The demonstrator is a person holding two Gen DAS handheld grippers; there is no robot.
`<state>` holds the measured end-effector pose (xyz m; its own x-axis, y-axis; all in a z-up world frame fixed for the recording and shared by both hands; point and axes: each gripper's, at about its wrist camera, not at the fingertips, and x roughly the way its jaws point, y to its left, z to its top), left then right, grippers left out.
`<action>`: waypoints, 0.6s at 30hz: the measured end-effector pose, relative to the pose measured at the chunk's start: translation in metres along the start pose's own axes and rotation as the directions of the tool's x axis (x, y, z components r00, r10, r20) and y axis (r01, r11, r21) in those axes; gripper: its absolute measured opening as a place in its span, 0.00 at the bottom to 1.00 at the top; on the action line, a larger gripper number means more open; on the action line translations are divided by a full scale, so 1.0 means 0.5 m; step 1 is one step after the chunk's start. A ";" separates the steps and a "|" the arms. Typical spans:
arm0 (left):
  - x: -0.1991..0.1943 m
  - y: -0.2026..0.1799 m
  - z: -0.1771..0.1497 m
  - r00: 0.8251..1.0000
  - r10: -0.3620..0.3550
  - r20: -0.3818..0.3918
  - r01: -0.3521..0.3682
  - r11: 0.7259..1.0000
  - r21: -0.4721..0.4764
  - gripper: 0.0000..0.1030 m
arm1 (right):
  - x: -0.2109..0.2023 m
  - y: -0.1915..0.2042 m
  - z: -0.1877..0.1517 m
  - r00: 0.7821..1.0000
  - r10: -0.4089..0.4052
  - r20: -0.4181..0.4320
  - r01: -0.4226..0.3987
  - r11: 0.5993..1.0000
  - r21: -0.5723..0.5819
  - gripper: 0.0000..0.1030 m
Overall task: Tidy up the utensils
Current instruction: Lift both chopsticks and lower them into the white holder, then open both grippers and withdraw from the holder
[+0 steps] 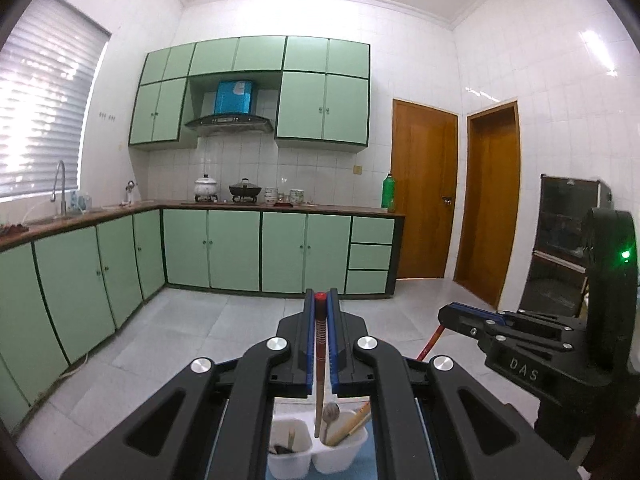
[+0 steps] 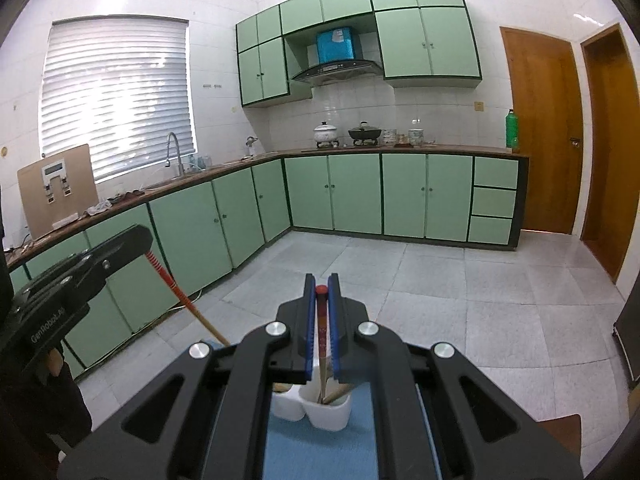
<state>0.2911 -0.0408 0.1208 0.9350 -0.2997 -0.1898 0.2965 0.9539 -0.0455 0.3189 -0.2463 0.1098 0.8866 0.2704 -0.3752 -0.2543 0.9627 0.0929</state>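
Observation:
My left gripper (image 1: pixel 320 298) is shut on a red-topped wooden chopstick (image 1: pixel 319 344) that hangs down into the right cup of a white two-cup utensil holder (image 1: pixel 320 454). That cup also holds a metal spoon (image 1: pixel 330 414) and wooden sticks (image 1: pixel 352 424); the left cup holds dark-tipped utensils. My right gripper (image 2: pixel 321 286) is shut on a second red-topped chopstick (image 2: pixel 321 320) whose lower end reaches into the holder (image 2: pixel 316 408). Each gripper shows in the other's view, the right one (image 1: pixel 452 314) at the right, the left one (image 2: pixel 136 240) at the left with its chopstick (image 2: pixel 180 296).
The holder stands on a blue mat (image 2: pixel 320 452). Beyond lie a tiled floor (image 2: pixel 440 288), green base cabinets (image 1: pixel 256 252) with a wooden countertop, pots on a stove, a sink with tap (image 2: pixel 173 152), two wooden doors (image 1: pixel 424 188) and a dark case (image 1: pixel 560 240) at the right.

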 end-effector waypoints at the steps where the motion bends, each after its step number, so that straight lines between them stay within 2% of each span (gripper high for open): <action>1: 0.015 -0.002 -0.003 1.000 0.007 -0.004 -0.007 1.000 0.011 0.05 | 0.010 -0.001 -0.001 1.000 -0.006 0.000 0.006 1.000 -0.004 0.05; 10: 0.115 -0.002 -0.074 0.995 0.052 -0.085 -0.049 0.998 0.035 0.05 | 0.107 -0.009 -0.032 0.999 -0.034 -0.038 0.034 0.999 -0.011 0.05; 16: 0.157 0.013 -0.117 0.985 0.053 -0.163 -0.053 0.999 0.001 0.06 | 0.162 -0.022 -0.077 0.992 -0.013 -0.126 0.016 1.000 0.024 0.07; 18: 0.158 0.018 -0.121 0.984 0.039 -0.172 -0.042 0.999 -0.016 0.12 | 0.163 -0.030 -0.087 0.991 -0.007 -0.137 0.013 0.999 0.039 0.11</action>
<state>0.3556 -0.0551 0.0459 0.8985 -0.2555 -0.3568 0.2535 0.9659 -0.0534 0.3780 -0.2393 0.0377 0.8270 0.2591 -0.4989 -0.2280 0.9658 0.1237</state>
